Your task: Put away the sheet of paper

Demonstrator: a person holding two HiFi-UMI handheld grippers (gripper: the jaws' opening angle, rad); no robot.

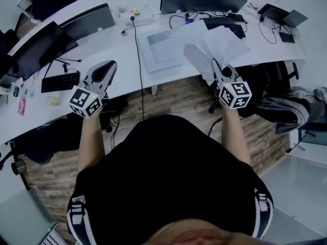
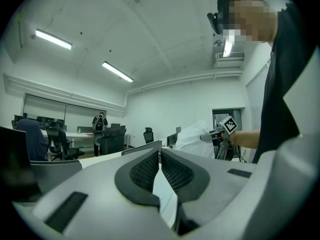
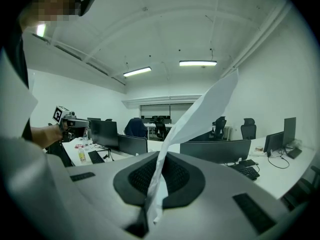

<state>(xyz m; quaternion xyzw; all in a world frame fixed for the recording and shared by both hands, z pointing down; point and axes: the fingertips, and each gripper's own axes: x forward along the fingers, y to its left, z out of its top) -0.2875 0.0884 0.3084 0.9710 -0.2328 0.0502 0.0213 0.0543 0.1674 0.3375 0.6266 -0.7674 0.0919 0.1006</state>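
The white sheet of paper point(image 1: 214, 44) hangs crumpled above the near edge of the curved white desk point(image 1: 117, 80), right of centre. My right gripper point(image 1: 216, 63) is shut on its lower edge; in the right gripper view the sheet point(image 3: 200, 111) rises from between the pressed pads and curls up to the right. My left gripper point(image 1: 107, 66) hovers over the desk edge at the left, its jaws meeting at the tips with nothing in them. In the left gripper view its jaws point(image 2: 160, 151) are shut, and the right gripper with the paper point(image 2: 192, 136) shows beyond them.
A shallow white tray point(image 1: 162, 50) lies on the desk between the grippers. Monitors point(image 1: 202, 1), keyboards point(image 1: 60, 81) and cables point(image 1: 138, 50) crowd the desk. An office chair point(image 1: 278, 108) stands at the right. A person point(image 2: 100, 126) stands far off in the room.
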